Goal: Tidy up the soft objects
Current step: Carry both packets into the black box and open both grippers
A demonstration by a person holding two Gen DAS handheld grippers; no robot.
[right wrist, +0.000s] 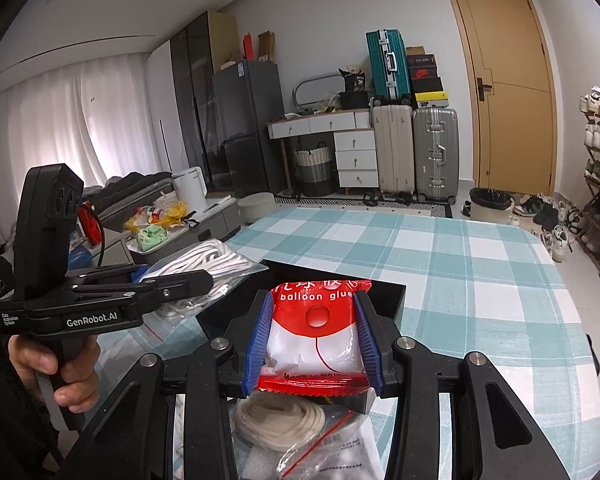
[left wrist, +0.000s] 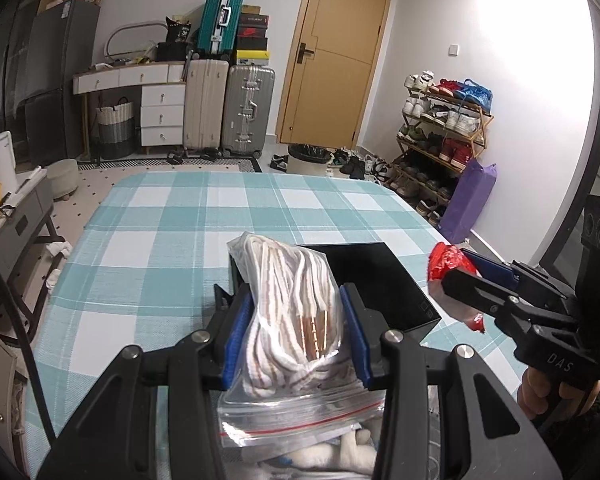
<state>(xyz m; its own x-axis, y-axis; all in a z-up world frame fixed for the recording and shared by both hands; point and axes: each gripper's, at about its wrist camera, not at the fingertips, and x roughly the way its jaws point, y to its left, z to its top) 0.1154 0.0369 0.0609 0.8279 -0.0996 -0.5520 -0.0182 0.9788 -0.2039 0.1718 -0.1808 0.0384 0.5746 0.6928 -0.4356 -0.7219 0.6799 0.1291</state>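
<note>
Teal-checked cloth covers the surface (left wrist: 172,216), with the shallow black rectangular tray (left wrist: 364,264) at frame centre. The left gripper (left wrist: 296,332) is clamped on the clear zip bag of white cord (left wrist: 292,300), the right gripper (right wrist: 312,340) on the red-and-white balloon-glue packet (right wrist: 316,328). Each should be lowered flat inside the tray before the jaws are released.

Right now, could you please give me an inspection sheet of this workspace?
Surface: table under a teal-and-white checked cloth.
Job's things: zip bag of white laces; red balloon glue packet; open black box on the cloth.
Clutter: more bagged cords at the near edge.
Grippers: left gripper shut on the laces bag; right gripper shut on the packet.
Cables: black lead beside the table.
Surroundings: suitcases, shoe rack, door.
</note>
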